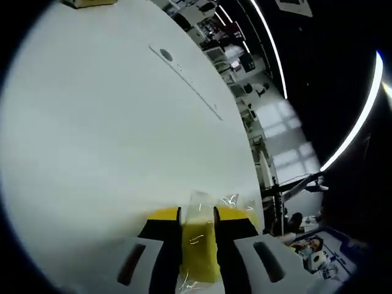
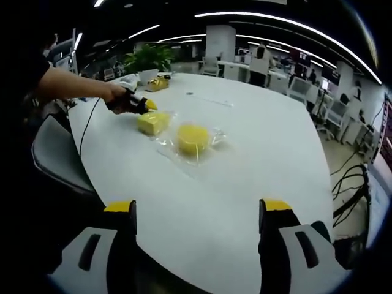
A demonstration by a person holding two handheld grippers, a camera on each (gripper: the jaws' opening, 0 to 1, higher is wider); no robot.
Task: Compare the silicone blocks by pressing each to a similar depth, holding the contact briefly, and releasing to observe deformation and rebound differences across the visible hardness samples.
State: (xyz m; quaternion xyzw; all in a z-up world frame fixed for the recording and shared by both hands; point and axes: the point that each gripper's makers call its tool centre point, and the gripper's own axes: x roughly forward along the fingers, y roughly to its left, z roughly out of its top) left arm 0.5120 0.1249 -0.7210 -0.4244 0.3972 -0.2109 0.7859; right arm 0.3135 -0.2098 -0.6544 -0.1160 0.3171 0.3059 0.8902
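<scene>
In the left gripper view, a yellow silicone block (image 1: 199,248) in clear wrap sits between the two jaws of my left gripper (image 1: 197,211), which is shut on it. In the right gripper view, that squarish yellow block (image 2: 153,122) lies on the white table (image 2: 257,141). A person's hand holds the left gripper (image 2: 139,105) at its far-left side. A round yellow block (image 2: 193,138) in clear plastic lies just right of it, untouched. My right gripper (image 2: 197,208) hovers over the table's near edge, well short of both blocks, its jaws wide apart and empty.
A grey chair (image 2: 55,156) stands at the table's left edge. A potted plant (image 2: 150,58) and a small yellow item (image 2: 160,82) sit at the far end. A round cable port (image 1: 165,54) is set in the tabletop. Office desks and chairs lie beyond.
</scene>
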